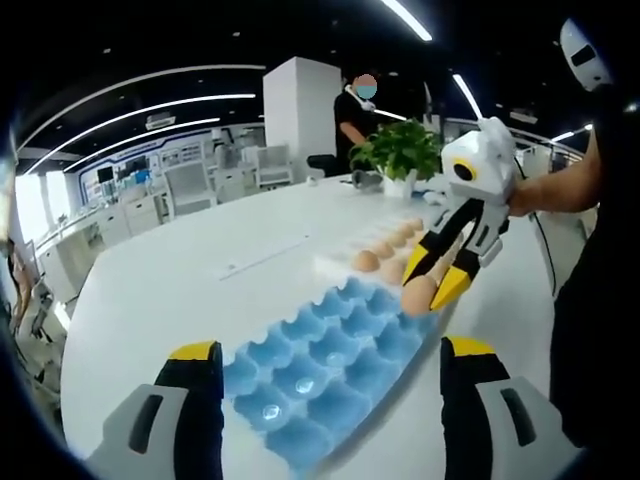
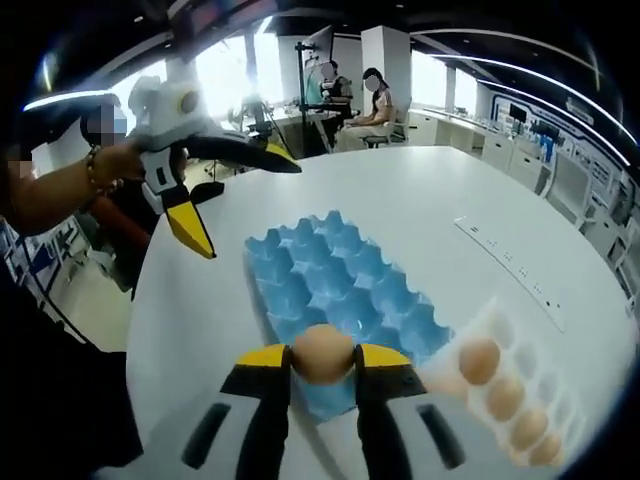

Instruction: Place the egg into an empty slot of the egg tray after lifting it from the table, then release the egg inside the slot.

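Observation:
A blue egg tray (image 1: pixel 320 365) (image 2: pixel 340 290) lies on the white table, its slots bare. My right gripper (image 2: pixel 322 358) (image 1: pixel 432 290) is shut on a brown egg (image 2: pixel 322 353) (image 1: pixel 418 296) and holds it just above the tray's edge nearest the egg rows. In the left gripper view the left gripper (image 1: pixel 330 350) stands open, its jaws wide apart on either side of the tray's near end. The right gripper view shows the left gripper (image 2: pixel 240 195) held by a hand at the left, open above the table beside the tray.
A clear plastic tray (image 2: pixel 515 400) (image 1: pixel 395 240) with several brown eggs lies beside the blue tray. A potted plant (image 1: pixel 400 155) stands at the table's far side. A power strip (image 2: pixel 505 265) lies on the table. People sit and stand in the background.

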`<action>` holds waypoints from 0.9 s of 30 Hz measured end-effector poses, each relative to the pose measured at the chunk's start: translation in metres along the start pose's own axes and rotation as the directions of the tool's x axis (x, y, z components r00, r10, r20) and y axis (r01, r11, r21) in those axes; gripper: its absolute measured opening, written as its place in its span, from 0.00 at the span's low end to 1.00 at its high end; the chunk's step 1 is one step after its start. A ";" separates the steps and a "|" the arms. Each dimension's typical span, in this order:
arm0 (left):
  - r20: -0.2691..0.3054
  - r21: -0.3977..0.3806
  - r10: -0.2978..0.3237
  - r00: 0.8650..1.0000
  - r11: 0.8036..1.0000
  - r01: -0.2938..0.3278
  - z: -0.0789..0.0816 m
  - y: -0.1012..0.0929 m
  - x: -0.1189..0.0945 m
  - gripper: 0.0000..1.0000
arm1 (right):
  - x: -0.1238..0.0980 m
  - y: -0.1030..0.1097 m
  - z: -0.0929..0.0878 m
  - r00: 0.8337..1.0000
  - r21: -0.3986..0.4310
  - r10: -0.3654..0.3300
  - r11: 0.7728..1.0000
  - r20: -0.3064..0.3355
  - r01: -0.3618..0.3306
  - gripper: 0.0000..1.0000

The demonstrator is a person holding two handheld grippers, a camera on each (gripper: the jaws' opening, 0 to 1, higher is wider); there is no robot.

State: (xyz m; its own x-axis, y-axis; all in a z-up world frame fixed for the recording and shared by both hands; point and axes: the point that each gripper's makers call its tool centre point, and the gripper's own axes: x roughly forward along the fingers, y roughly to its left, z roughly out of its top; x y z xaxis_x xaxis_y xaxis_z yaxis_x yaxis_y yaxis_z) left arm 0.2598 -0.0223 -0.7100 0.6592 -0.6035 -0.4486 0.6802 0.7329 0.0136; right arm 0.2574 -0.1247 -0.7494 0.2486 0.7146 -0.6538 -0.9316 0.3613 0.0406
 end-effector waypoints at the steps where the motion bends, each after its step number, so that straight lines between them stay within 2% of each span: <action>1: 0.001 0.000 -0.002 1.000 1.000 0.002 0.000 0.000 0.000 0.91 | 0.002 0.001 0.002 1.000 0.000 0.003 1.000 0.003 -0.003 0.25; 27: -0.002 0.025 -0.062 0.998 0.998 0.062 -0.011 0.020 -0.017 0.87 | 0.051 0.031 0.040 0.999 -0.018 0.048 0.999 0.001 -0.048 0.25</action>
State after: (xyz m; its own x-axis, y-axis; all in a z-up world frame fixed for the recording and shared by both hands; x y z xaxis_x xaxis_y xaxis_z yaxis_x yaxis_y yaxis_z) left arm 0.2586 0.0063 -0.7116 0.6152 -0.6470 -0.4505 0.7274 0.6861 0.0081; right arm 0.2515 -0.0528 -0.7515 0.2034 0.7316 -0.6506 -0.9471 0.3155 0.0587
